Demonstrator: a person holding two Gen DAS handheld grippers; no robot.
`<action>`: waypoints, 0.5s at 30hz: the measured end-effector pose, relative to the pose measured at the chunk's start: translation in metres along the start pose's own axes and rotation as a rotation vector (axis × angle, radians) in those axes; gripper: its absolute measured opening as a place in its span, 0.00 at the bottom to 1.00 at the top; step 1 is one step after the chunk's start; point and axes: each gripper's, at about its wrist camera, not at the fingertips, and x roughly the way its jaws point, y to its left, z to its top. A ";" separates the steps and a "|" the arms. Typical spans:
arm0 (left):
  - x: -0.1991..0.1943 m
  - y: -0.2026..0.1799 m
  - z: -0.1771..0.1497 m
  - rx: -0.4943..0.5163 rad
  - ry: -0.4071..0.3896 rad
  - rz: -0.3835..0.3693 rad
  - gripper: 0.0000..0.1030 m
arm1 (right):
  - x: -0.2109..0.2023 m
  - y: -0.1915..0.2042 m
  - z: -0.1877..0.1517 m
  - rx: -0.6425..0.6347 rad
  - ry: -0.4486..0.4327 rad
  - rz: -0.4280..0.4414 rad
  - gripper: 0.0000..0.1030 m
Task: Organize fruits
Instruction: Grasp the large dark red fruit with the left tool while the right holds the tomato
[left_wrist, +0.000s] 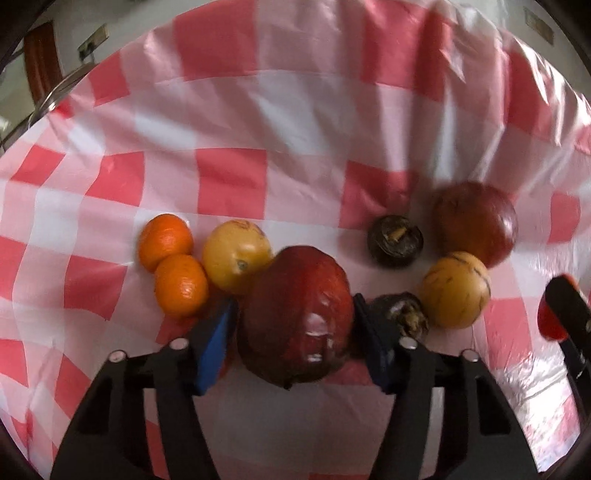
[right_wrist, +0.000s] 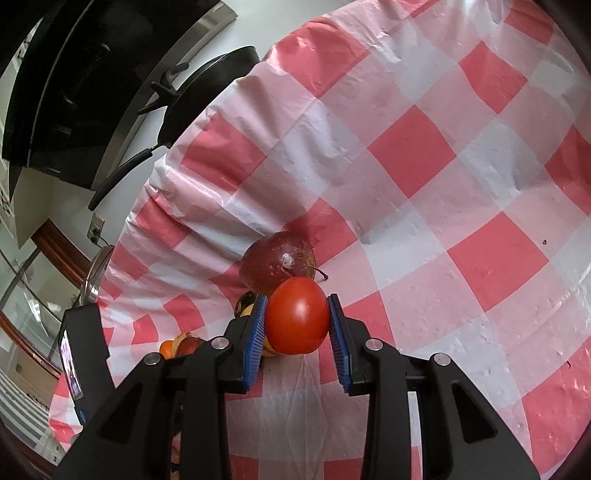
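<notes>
Between the blue pads of the left hand-held gripper (left_wrist: 293, 325) sits a large dark red apple (left_wrist: 295, 314), both pads pressed to its sides, low over the checked surface (left_wrist: 229, 122). Just behind it lie 2 oranges (left_wrist: 171, 264), a yellow fruit (left_wrist: 236, 254), 2 dark round fruits (left_wrist: 395, 240), a striped yellow fruit (left_wrist: 454, 290) and another red apple (left_wrist: 476, 221), all close together in a loose row. The right hand-held gripper (right_wrist: 297, 321) is clamped on a red tomato (right_wrist: 297, 319), held just in front of a dark apple (right_wrist: 277, 260).

The apple looks firm and fairly heavy, with glossy skin that may slip, so a grip across its widest part suits it. The tomato is likely soft and thin-skinned; light pressure at its middle should hold it without bruising.
</notes>
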 end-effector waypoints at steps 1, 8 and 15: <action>-0.001 0.001 -0.001 -0.002 -0.002 -0.003 0.55 | 0.000 0.000 0.000 -0.004 0.000 0.000 0.32; -0.041 0.016 -0.022 -0.064 -0.110 -0.039 0.54 | 0.001 0.001 0.000 -0.004 0.003 0.000 0.32; -0.078 0.037 -0.049 -0.152 -0.135 -0.058 0.54 | 0.002 0.000 -0.001 -0.001 0.009 0.005 0.32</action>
